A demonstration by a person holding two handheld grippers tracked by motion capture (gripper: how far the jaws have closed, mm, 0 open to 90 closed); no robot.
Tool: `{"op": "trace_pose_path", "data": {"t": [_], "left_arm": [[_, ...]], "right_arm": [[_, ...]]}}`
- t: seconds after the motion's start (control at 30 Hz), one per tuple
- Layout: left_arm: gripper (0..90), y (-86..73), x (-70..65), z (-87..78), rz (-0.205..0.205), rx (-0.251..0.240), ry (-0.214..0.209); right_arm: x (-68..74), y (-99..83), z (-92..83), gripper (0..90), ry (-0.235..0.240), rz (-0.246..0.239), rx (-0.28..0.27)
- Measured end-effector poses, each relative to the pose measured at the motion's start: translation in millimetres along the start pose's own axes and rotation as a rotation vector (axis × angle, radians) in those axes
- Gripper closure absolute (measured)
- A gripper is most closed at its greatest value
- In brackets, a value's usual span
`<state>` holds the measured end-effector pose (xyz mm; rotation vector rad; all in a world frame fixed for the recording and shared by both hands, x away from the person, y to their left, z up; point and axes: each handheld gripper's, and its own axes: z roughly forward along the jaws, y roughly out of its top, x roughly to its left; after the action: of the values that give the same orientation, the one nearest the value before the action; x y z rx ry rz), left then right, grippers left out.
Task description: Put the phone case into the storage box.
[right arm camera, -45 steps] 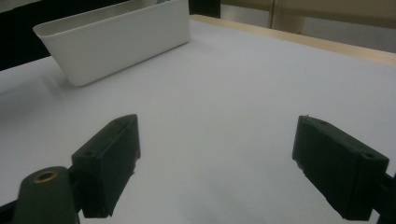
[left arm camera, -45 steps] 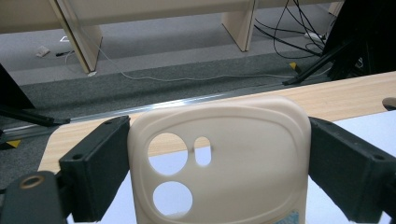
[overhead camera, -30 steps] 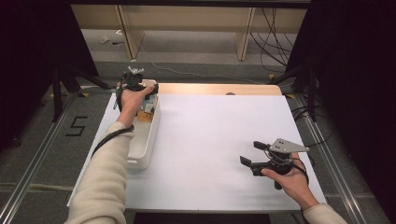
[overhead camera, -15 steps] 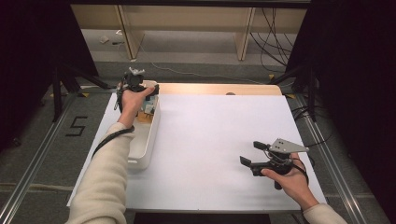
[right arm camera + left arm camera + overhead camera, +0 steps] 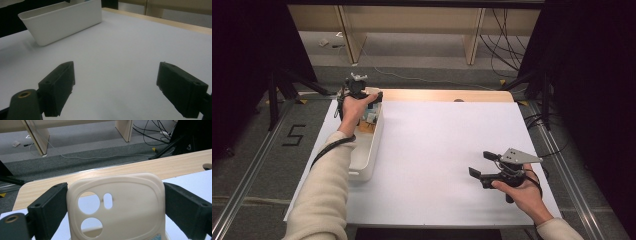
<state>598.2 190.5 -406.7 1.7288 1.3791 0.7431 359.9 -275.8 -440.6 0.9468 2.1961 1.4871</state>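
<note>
Holding almost exactly where it had been a second earlier, the left gripper stayed clamped on the cream phone case over the white bin's far end, upper left, while the right gripper rested, jaws apart, lower right—lift apparently paused.

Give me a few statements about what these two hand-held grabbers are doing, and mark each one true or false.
1. The left gripper clamps a cream phone case. True.
2. The right gripper holds a phone case too. False: its jaws stand open with nothing between them.
3. The left gripper is over the far end of the white bin. True.
4. The right gripper is inside the bin. False: it is apart from it, over the white table.
</note>
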Motion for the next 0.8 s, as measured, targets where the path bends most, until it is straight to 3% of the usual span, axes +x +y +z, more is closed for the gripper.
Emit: {"op": "trace_pose_path", "data": {"t": [0.8], "left_arm": [[0.0,-1.5,1.7,5.7,-0.036,0.015,-0.024]], "right_arm": [[0.5,0.1,0.6,15.9,0.006,-0.003,0.000]]}}
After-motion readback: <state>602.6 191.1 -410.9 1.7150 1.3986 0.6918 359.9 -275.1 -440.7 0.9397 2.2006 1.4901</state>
